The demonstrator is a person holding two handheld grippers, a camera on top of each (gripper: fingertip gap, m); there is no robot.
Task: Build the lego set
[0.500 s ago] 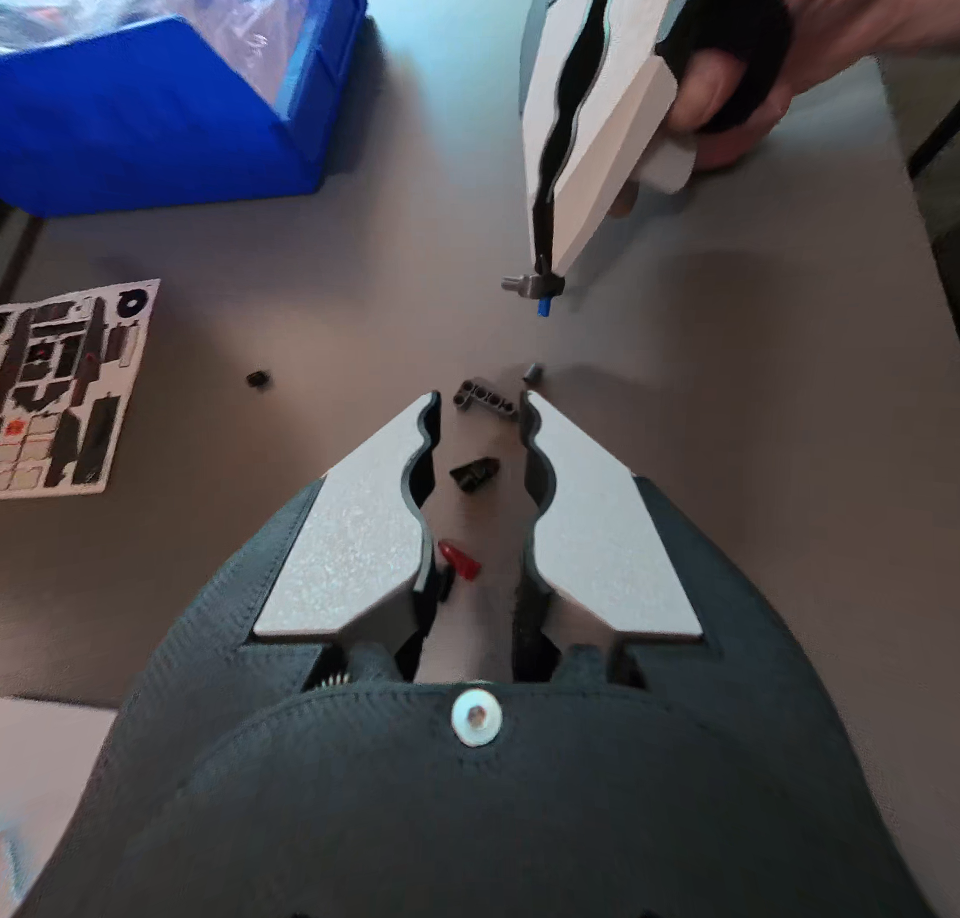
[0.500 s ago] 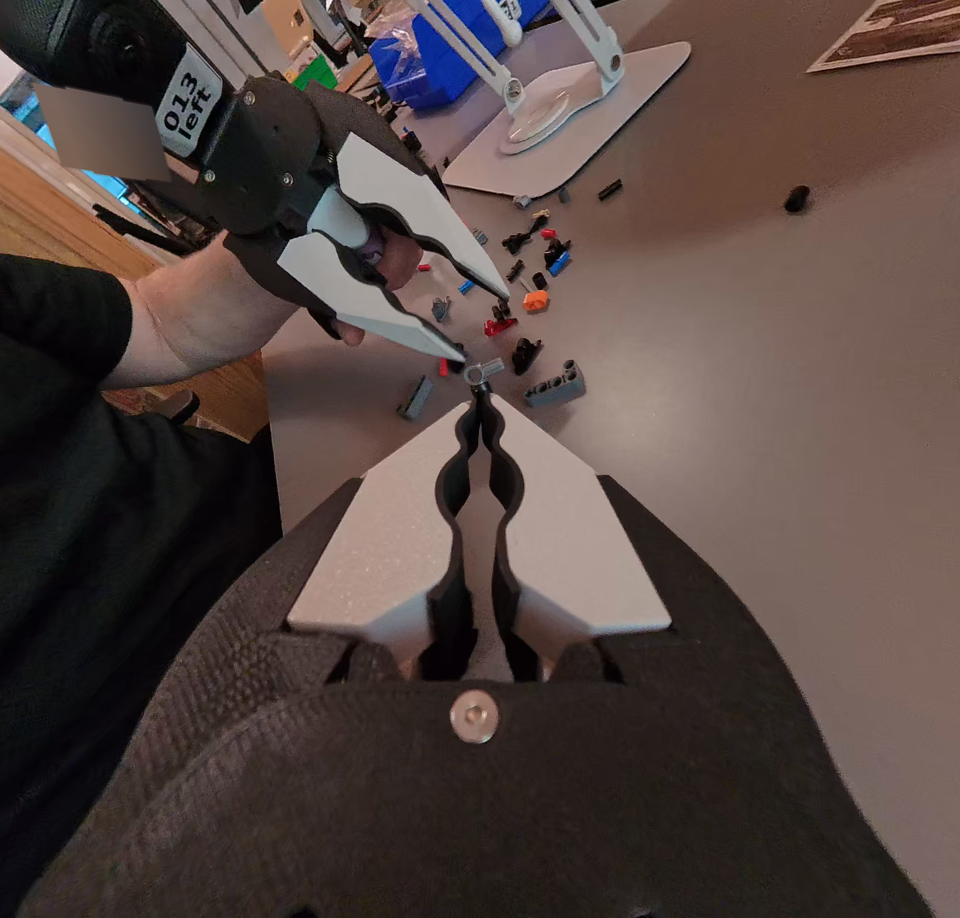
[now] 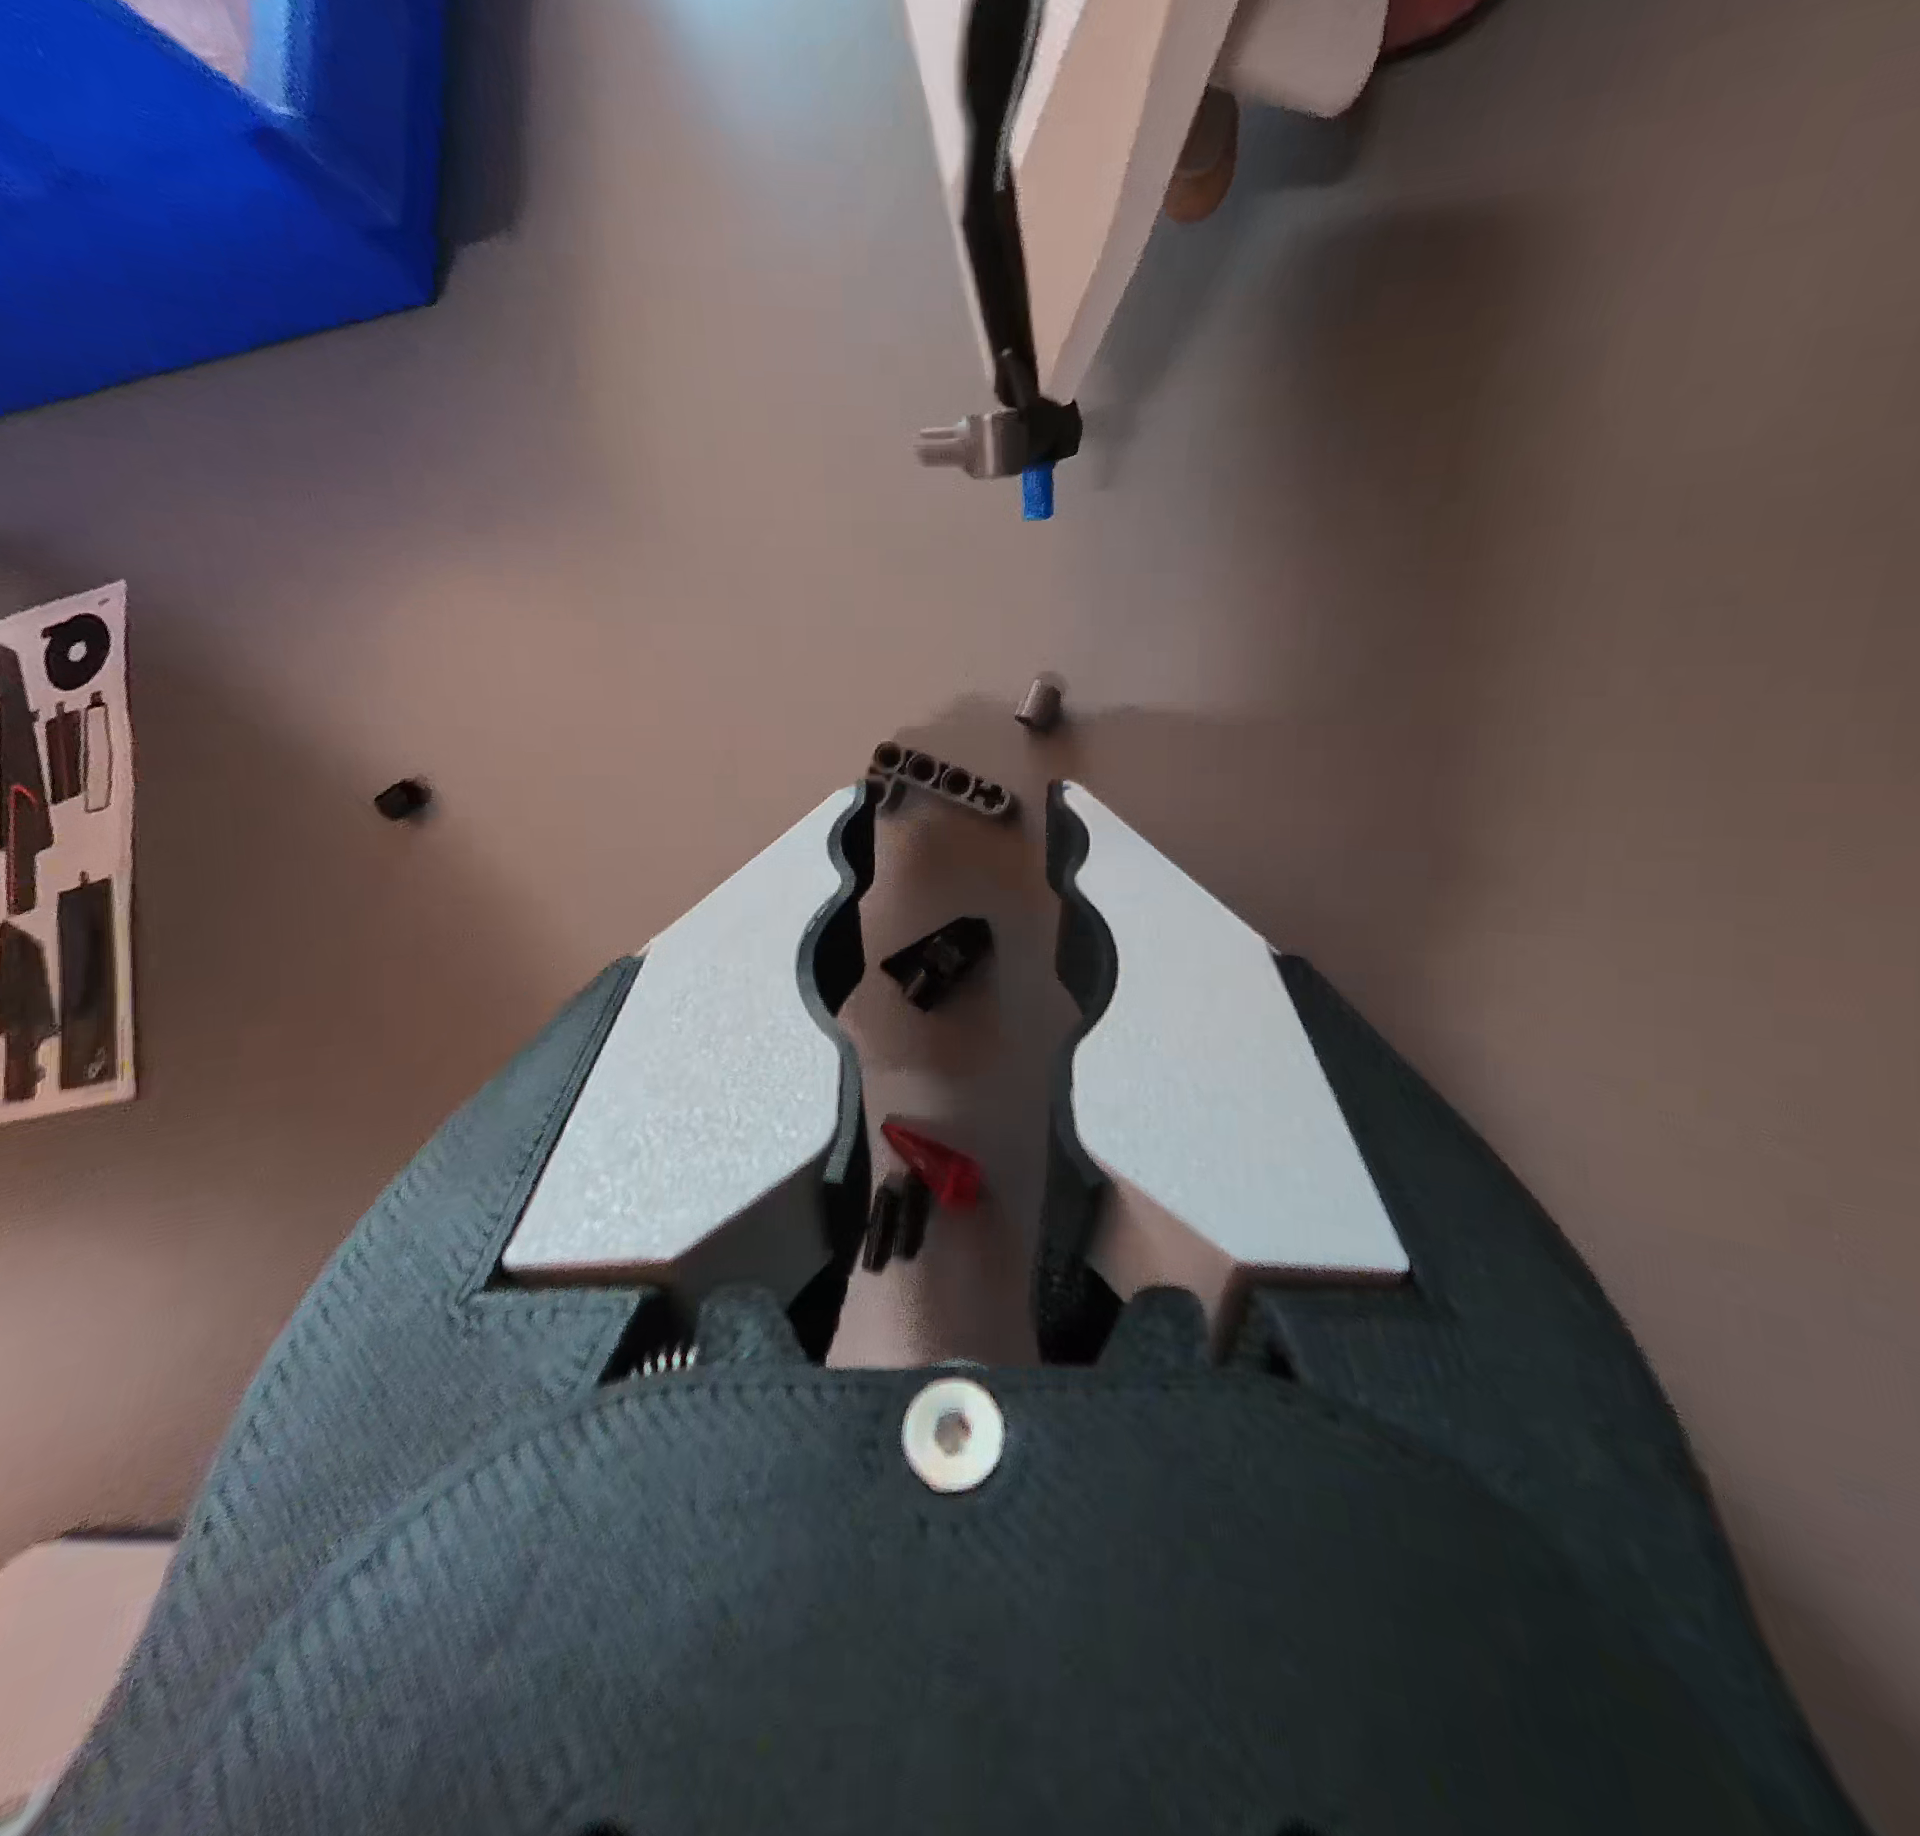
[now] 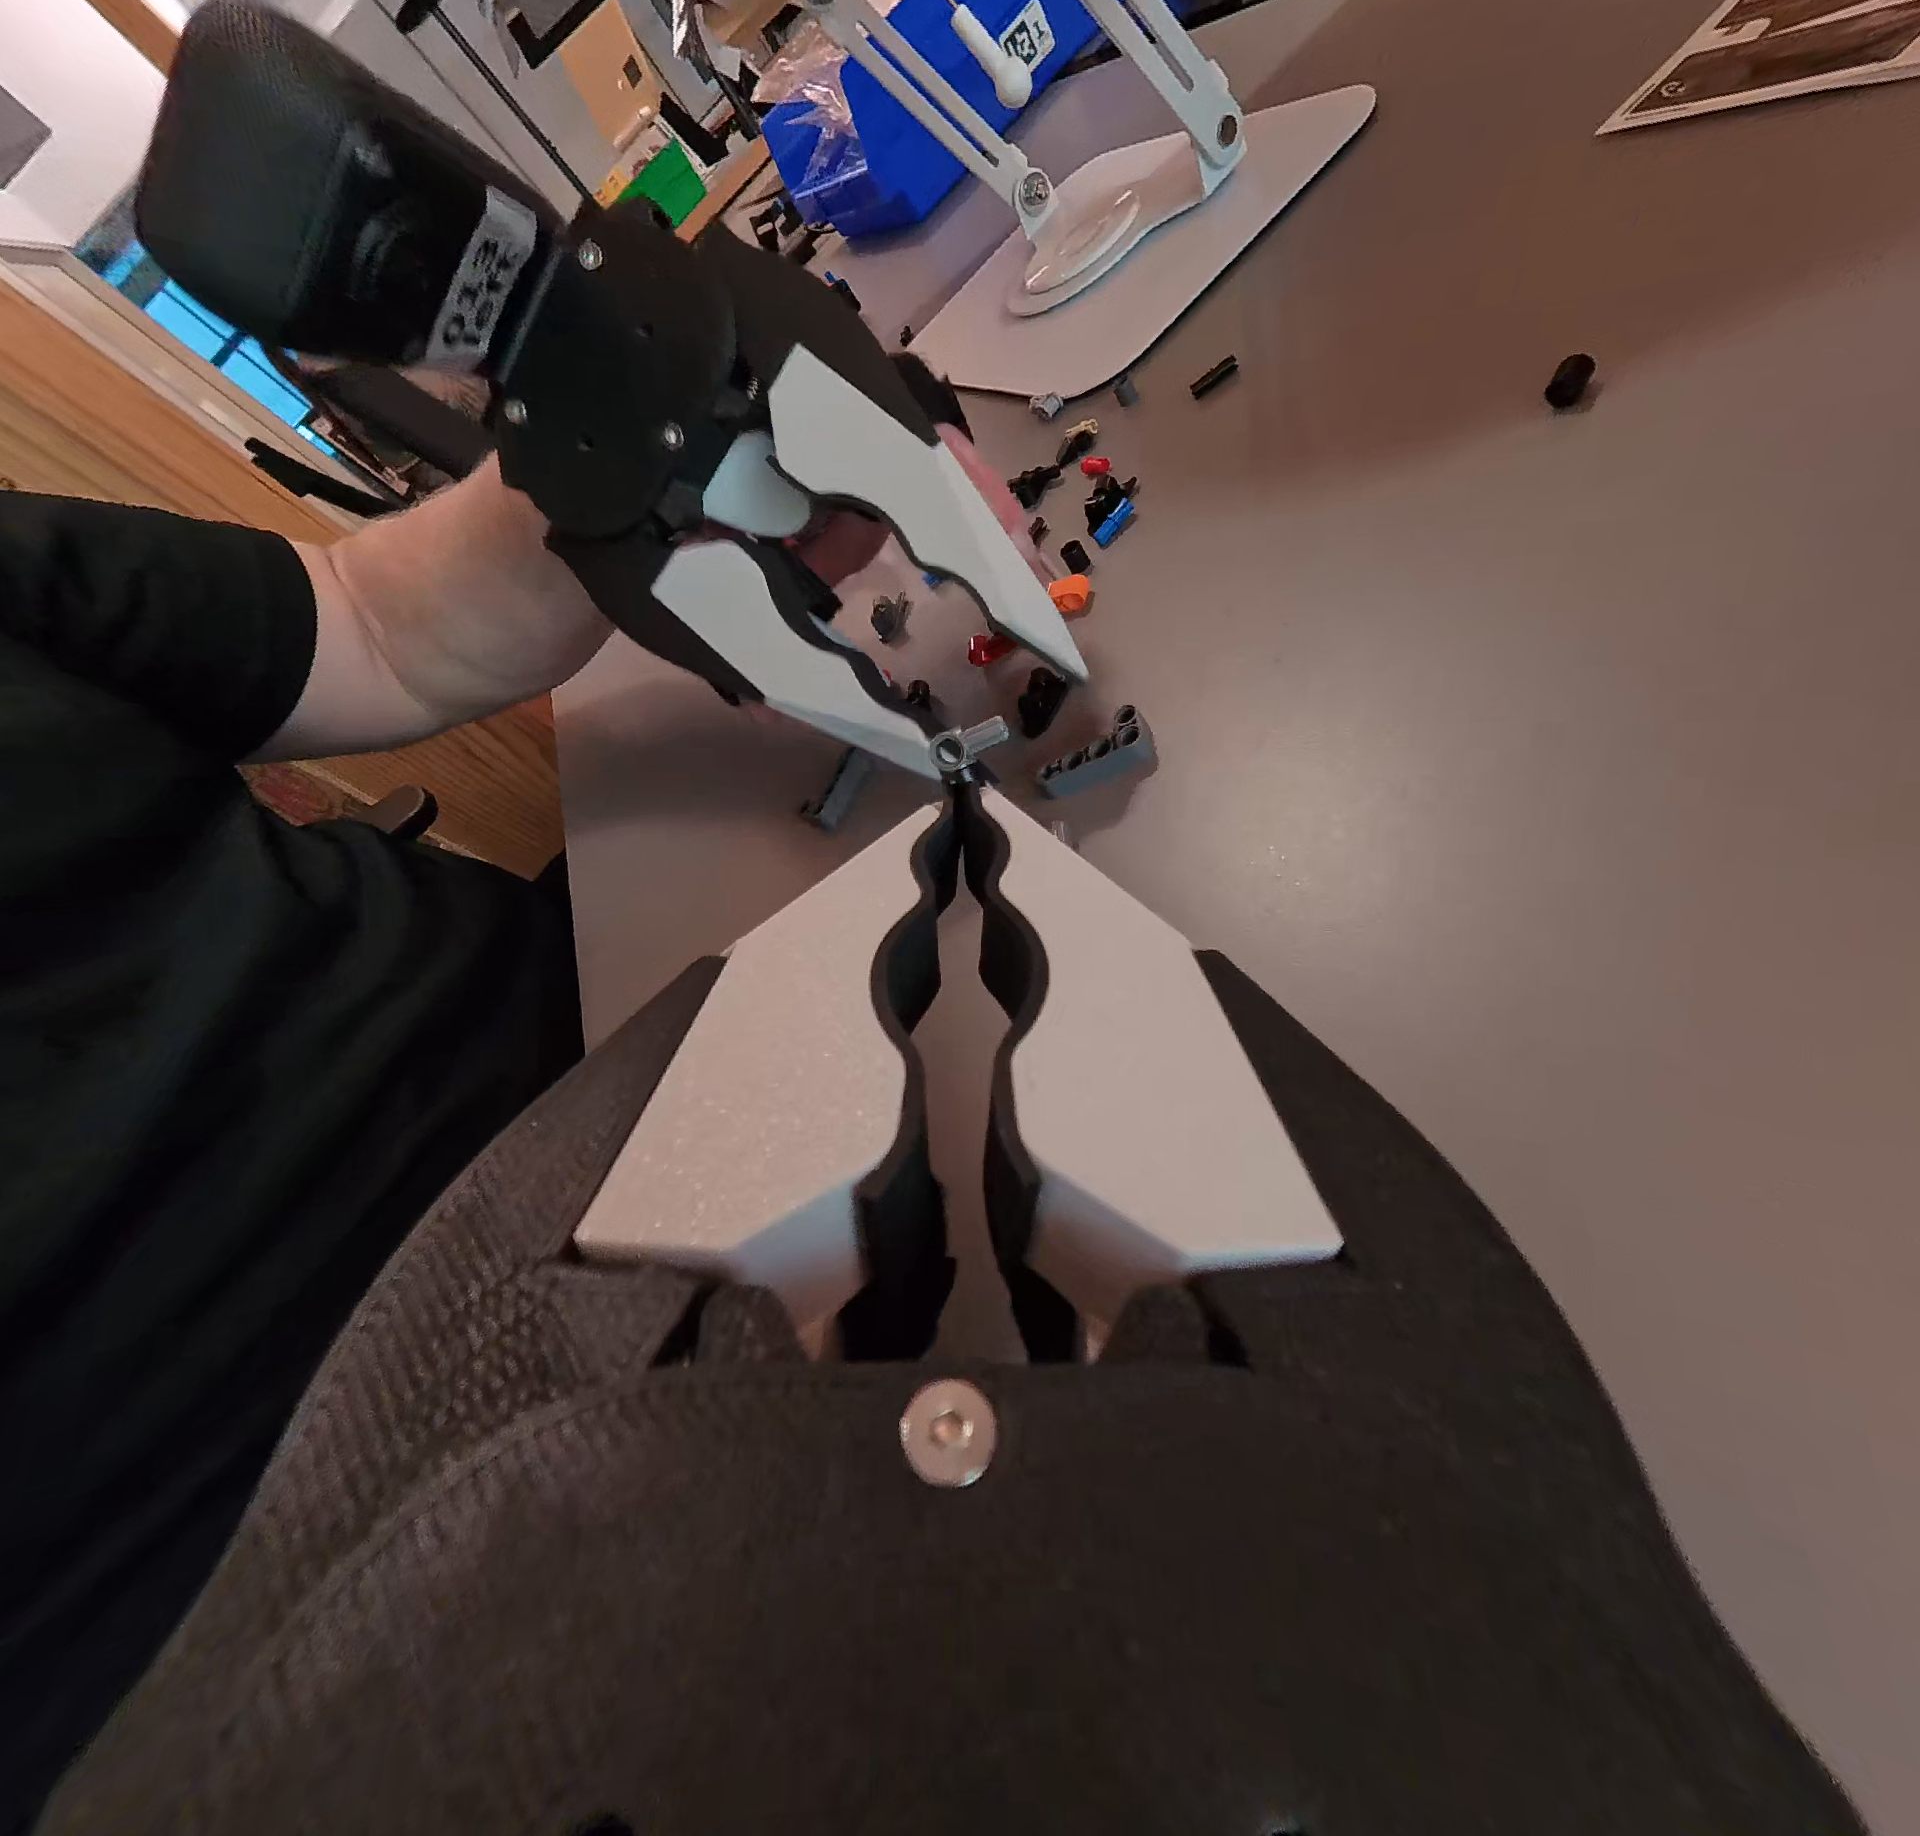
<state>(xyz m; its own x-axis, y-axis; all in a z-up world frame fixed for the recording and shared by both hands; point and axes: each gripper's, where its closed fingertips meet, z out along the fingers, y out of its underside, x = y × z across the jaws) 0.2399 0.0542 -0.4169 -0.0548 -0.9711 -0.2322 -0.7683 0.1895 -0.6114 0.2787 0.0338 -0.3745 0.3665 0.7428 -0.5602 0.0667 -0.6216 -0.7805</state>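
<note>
Workshop-like lab: blue parts bins [image 4: 914, 134], cluttered benches behind.

Right gripper [image 4: 961, 799] closed at its tips, left gripper [image 3: 956, 799] parted wide, tips pointing at table

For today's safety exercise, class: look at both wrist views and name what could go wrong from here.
1. The right gripper pinches the small grey connector only at its tips above the table; it could slip and drop.
2. The open left gripper hangs over loose pieces, such as the grey beam, and might knock them.
</note>
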